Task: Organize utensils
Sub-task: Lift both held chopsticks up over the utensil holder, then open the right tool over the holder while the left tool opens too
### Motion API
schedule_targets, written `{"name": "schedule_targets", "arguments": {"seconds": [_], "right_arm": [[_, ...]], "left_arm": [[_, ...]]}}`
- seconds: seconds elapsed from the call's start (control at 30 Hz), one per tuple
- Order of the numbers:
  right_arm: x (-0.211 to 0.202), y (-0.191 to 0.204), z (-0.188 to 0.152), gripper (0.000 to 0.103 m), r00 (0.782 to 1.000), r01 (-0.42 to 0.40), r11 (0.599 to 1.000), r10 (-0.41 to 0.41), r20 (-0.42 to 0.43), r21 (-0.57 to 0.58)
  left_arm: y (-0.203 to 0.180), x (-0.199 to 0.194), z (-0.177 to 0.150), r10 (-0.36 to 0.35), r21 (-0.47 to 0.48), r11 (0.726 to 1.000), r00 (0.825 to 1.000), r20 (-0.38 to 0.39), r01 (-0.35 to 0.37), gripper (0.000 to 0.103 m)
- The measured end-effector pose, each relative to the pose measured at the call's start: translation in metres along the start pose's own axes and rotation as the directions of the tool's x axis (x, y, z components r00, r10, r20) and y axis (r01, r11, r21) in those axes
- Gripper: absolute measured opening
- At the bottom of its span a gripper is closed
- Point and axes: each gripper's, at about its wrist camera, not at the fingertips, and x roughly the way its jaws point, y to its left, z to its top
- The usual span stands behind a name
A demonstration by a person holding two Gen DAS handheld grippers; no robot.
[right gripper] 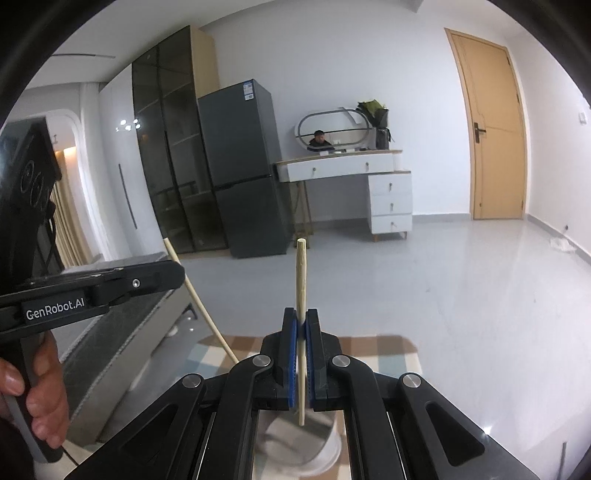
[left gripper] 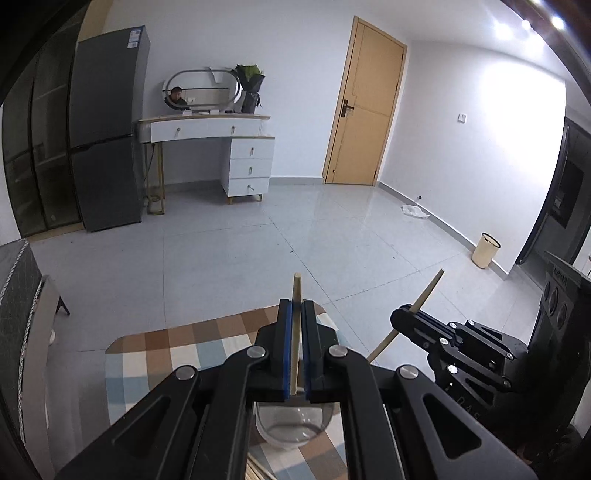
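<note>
The room was evenly bright. Ceiling lights (left gripper: 524, 24) gave glare on the wall. Fisheye edges were dark and curved; the cup (right gripper: 303, 443) looked blurred.

A room in a home: a tall grey fridge (left gripper: 107, 125) beside a dark glass-fronted cabinet (right gripper: 173, 147), a white dressing table (left gripper: 221, 147) with an oval mirror (left gripper: 201, 90), a wooden door (left gripper: 364, 107), pale floor tiles (left gripper: 258, 240) and a checked cloth (left gripper: 207, 343).
</note>
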Motion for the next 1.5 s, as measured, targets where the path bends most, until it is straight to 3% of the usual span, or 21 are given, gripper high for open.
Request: {"name": "schedule_targets", "arguments": {"seconds": [0.37, 0.47, 0.53, 0.57, 0.63, 0.77, 0.9, 1.07, 1.17, 1.37, 1.5], "right_arm": [[0.059, -0.003, -0.025, 0.004, 0.995, -0.026, 0.994, 0.015, -0.102, -0.109], [0.072, -0.002, -0.034, 0.008, 0.988, -0.064, 0.991, 0.047, -0.148, -0.116], [0.076, -0.002, -0.040, 0.029, 0.981, -0.081, 0.991, 0.060, -0.183, -0.109], [0.074, -0.003, -0.042, 0.032, 0.981, -0.089, 0.991, 0.070, -0.182, -0.102], [0.069, -0.004, -0.044, 0.047, 0.984, -0.086, 0.992, 0.070, -0.163, -0.094], [0.051, -0.004, -0.048, 0.050, 0.988, -0.067, 0.995, 0.057, -0.142, -0.069], [0.023, -0.003, -0.050, 0.059, 0.994, -0.047, 0.998, 0.042, -0.106, -0.040], [-0.017, 0.008, -0.057, 0.068, 0.999, -0.022, 1.000, 0.022, -0.044, -0.002], [-0.040, 0.017, -0.059, 0.072, 1.000, -0.016, 1.000, 0.016, -0.008, 0.027], [-0.077, 0.040, -0.062, 0.082, 0.998, -0.007, 0.999, 0.005, 0.060, 0.040], [-0.090, 0.050, -0.061, 0.087, 0.995, -0.006, 0.999, 0.002, 0.101, 0.044]], "left_arm": [[0.018, 0.061, -0.015, -0.053, -0.034, 0.998, 0.994, -0.098, 0.050, 0.000], [0.021, 0.073, -0.018, -0.028, -0.048, 0.999, 0.986, -0.164, 0.021, 0.001], [0.023, 0.074, -0.021, -0.020, -0.056, 0.998, 0.984, -0.178, 0.010, 0.002], [0.023, 0.073, -0.022, 0.031, -0.039, 0.998, 0.983, -0.181, -0.039, 0.006], [0.026, 0.067, -0.023, 0.049, -0.046, 0.997, 0.984, -0.173, -0.057, 0.011], [0.036, 0.049, -0.024, 0.105, -0.081, 0.990, 0.981, -0.165, -0.119, 0.035], [0.033, 0.016, -0.032, 0.181, -0.051, 0.981, 0.976, -0.123, -0.189, 0.049], [0.031, -0.023, -0.042, 0.231, -0.093, 0.967, 0.970, -0.080, -0.238, 0.058], [0.025, -0.040, -0.048, 0.240, -0.095, 0.965, 0.969, -0.054, -0.244, 0.059], [0.013, -0.072, -0.057, 0.246, -0.110, 0.963, 0.969, 0.010, -0.244, 0.074], [0.014, -0.083, -0.065, 0.239, -0.132, 0.963, 0.971, 0.026, -0.234, 0.076]]}}
